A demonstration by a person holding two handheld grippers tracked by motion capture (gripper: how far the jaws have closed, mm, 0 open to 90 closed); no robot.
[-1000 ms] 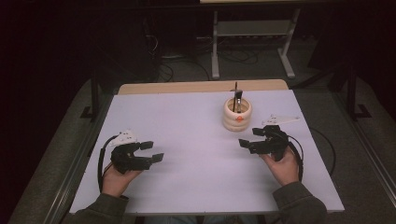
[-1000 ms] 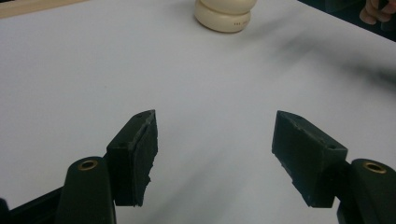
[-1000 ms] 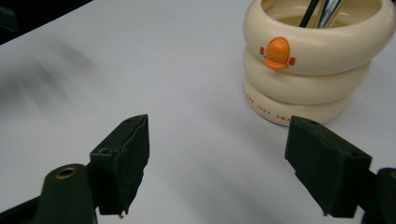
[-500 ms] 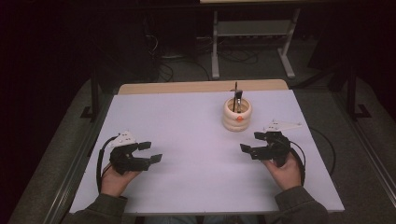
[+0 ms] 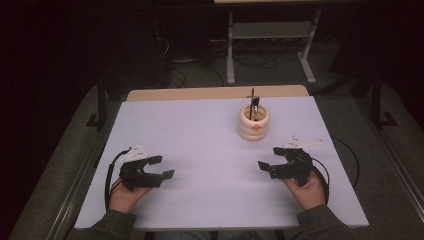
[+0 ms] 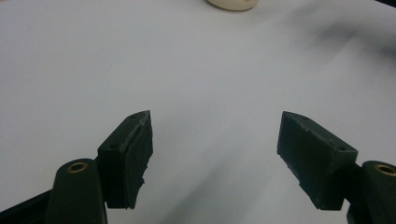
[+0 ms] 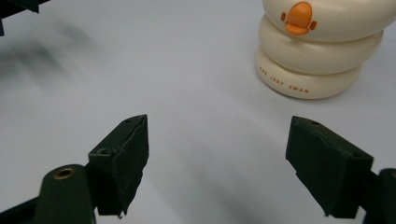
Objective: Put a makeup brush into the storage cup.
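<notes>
A: From the high view, where do your hands sit?

B: Your left tongs (image 5: pixel 164 167) rest low on the left of the desk (image 5: pixel 200 125), near its front edge and a little in from the left edge. Your right tongs (image 5: pixel 270 159) mirror them on the right, in from the right edge. Both pairs stand wide with nothing between them.

A: And what stands on the desk?

B: A cream ringed holder (image 5: pixel 253 122) with an orange beak, toward the far edge and right of centre. Dark brushes (image 5: pixel 254 104) stand upright in it. It is well apart from your left tongs and nearer your right ones, up and to their left.

A: How much room do you have?

B: The white sheet between your two tongs is bare, and so is the whole left half up to the far wooden strip (image 5: pixel 215 93). Beyond the desk lie a dark floor and a grey stand (image 5: pixel 270 30).

A: The left gripper view?

B: Your left tongs (image 6: pixel 215 144) are spread wide over bare desk. The holder's base (image 6: pixel 232 4) just shows at the top edge, far ahead.

A: The right gripper view?

B: Your right tongs (image 7: pixel 217 158) are wide too, holding nothing. The holder (image 7: pixel 322 46) stands ahead to the upper right, apart from the jaws, with small lettering on its lowest ring. A dark bit of your other tongs (image 7: pixel 18 7) shows at the top left corner.
</notes>
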